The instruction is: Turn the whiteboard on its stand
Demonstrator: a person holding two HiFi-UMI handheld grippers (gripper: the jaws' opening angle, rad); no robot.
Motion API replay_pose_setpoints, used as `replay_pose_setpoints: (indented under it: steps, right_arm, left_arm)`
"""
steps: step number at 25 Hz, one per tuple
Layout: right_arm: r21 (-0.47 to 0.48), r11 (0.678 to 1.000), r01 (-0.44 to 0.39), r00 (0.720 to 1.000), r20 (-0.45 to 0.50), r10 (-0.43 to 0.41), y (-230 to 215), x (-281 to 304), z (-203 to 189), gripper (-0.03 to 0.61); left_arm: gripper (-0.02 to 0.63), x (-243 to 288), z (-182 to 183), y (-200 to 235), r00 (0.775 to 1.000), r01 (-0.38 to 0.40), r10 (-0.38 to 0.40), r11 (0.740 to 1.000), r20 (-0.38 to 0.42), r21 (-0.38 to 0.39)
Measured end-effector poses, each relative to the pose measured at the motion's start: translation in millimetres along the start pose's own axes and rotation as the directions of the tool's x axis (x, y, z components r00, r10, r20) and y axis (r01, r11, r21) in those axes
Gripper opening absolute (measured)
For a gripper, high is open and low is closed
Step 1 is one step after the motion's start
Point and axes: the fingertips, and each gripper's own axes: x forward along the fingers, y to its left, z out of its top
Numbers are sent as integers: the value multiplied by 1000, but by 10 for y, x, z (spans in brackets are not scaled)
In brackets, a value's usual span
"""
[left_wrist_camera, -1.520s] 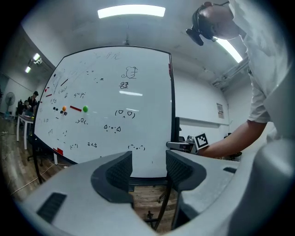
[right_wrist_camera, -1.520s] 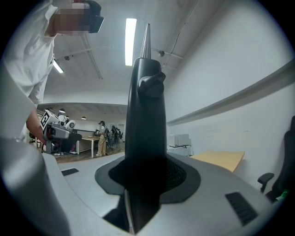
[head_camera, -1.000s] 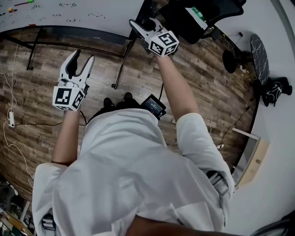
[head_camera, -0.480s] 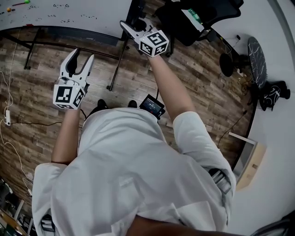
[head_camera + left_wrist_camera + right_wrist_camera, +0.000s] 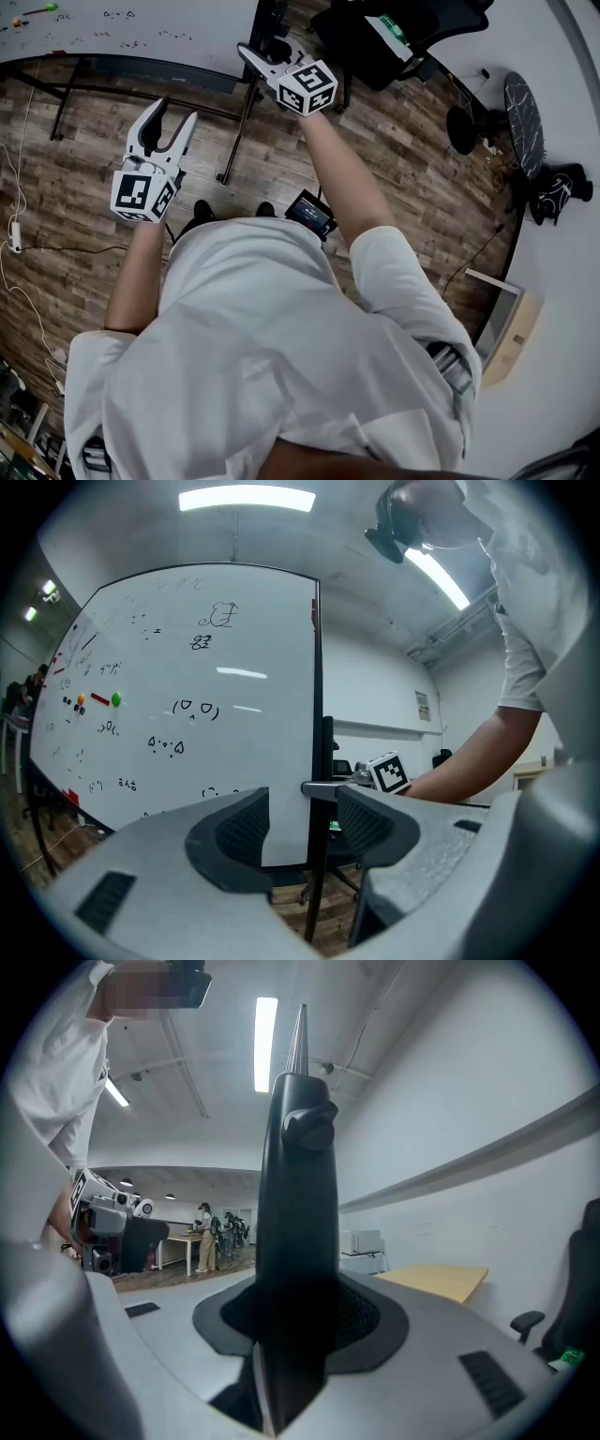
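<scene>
The whiteboard (image 5: 122, 28) runs along the top of the head view, with its black stand legs (image 5: 234, 141) on the wood floor. My right gripper (image 5: 258, 61) is shut on the black side upright (image 5: 298, 1241) at the board's right end, just below a knob (image 5: 309, 1124). My left gripper (image 5: 169, 122) hangs open in the air, short of the board and touching nothing. In the left gripper view the whiteboard (image 5: 187, 696) faces me with small scribbles and magnets. Its black edge (image 5: 316, 714) shows between my open fingers, far beyond them.
A black office chair (image 5: 394, 37) stands just right of the board's end. A round black base (image 5: 527, 103), a dark bag (image 5: 558, 183) and a wooden shelf (image 5: 511, 337) line the right wall. Cables (image 5: 19, 234) trail over the floor at left. People (image 5: 202, 1237) stand far off.
My right gripper has moved a little to the left with the board's end in its grip, and the stand leg has shifted left with it. The left gripper has barely moved.
</scene>
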Motion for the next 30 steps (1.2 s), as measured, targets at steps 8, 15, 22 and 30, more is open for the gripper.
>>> replay_pose_setpoints:
  steps: [8, 15, 22, 30]
  right_arm:
    - [2, 1000, 0, 1000, 2, 0, -136, -285, -37, 158]
    - [5, 1000, 18, 1000, 0, -18, -160, -428, -9, 158]
    - [13, 999, 40, 999, 9, -40, -276, -703, -42, 158]
    - [15, 999, 49, 999, 13, -49, -382, -1028, -66, 158]
  left_arm:
    - [233, 168, -52, -255, 1000, 25, -26, 1000, -8, -7]
    - [233, 204, -17, -391, 998, 57, -57, 998, -7, -9]
    - [233, 289, -37, -645, 997, 82, -82, 997, -17, 5]
    - [233, 390, -43, -973, 994, 104, -104, 994, -22, 18]
